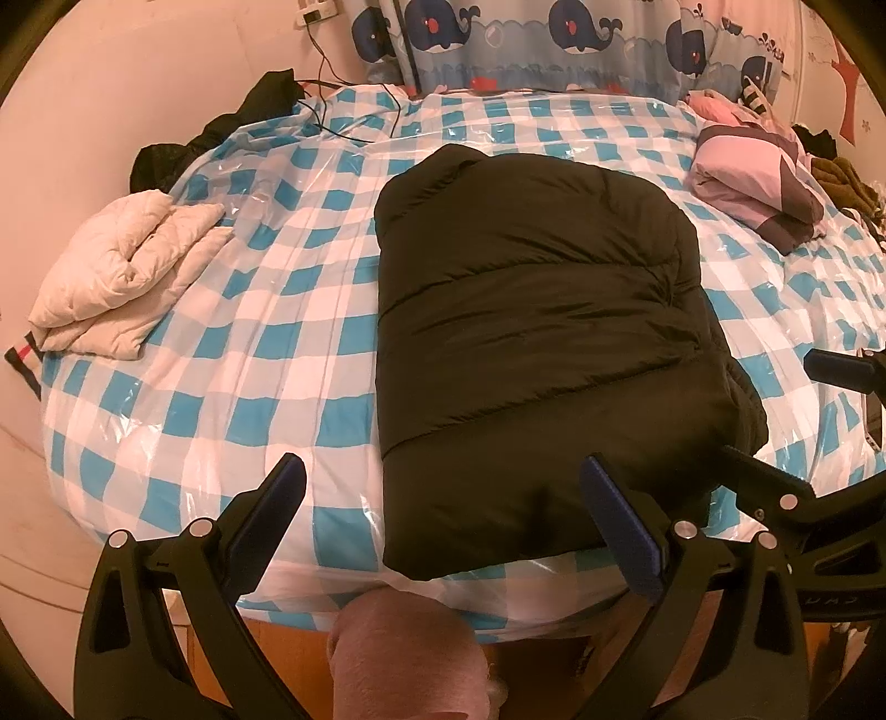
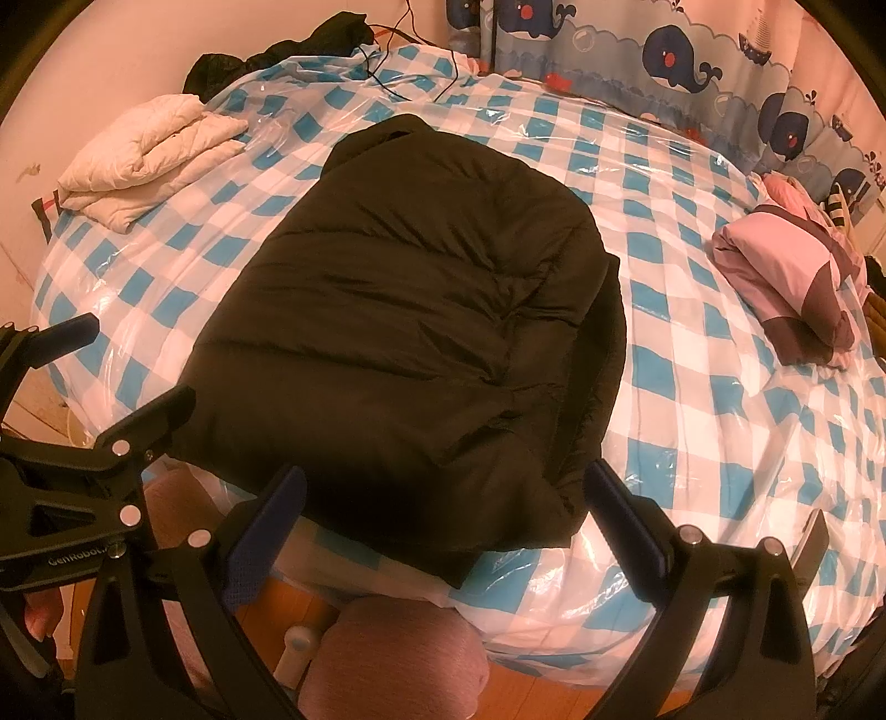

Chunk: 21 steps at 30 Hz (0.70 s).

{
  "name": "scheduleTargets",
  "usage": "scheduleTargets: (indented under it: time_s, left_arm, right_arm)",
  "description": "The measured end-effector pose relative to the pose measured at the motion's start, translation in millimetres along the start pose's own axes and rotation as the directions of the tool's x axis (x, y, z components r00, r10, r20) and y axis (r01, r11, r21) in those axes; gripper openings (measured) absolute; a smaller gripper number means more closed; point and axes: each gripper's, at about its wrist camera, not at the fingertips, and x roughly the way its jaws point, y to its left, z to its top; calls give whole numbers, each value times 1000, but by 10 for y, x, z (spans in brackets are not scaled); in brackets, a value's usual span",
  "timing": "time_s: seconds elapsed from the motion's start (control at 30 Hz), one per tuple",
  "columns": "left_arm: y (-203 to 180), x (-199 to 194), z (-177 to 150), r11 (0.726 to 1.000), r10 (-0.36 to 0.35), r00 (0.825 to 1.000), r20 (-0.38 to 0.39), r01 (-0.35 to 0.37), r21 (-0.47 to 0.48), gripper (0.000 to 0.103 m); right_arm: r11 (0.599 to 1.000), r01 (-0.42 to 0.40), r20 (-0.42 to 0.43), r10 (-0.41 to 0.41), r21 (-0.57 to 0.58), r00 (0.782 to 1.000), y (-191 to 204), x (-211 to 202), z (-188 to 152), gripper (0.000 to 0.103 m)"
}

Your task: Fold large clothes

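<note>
A large black puffer jacket [image 1: 531, 310] lies folded lengthwise on the blue-and-white checked bed [image 1: 221, 360], its near end at the bed's front edge. It also shows in the right wrist view [image 2: 410, 332]. My left gripper [image 1: 443, 509] is open and empty, held above the jacket's near-left corner. My right gripper [image 2: 443, 515] is open and empty, held over the jacket's near end. The right gripper's fingers [image 1: 769, 476] show at the right in the left wrist view. The left gripper's fingers [image 2: 138, 421] show at the left in the right wrist view.
A folded cream quilted garment [image 1: 122, 271] lies at the bed's left side. A folded pink and grey garment [image 1: 758, 183] lies at the right. Dark clothes [image 1: 232, 122] and cables sit at the far left corner. Whale-print curtain [image 1: 554, 44] hangs behind. A knee [image 2: 387, 653] is below.
</note>
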Motion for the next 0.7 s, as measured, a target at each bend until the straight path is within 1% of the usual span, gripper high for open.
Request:
scheduleTargets:
  time_s: [0.7]
  left_arm:
    - [-50, -3, 11, 1000, 9, 1000, 1, -9, 7, 95]
  right_arm:
    - [1000, -2, -1, 2, -2, 1000, -58, -6, 9, 96]
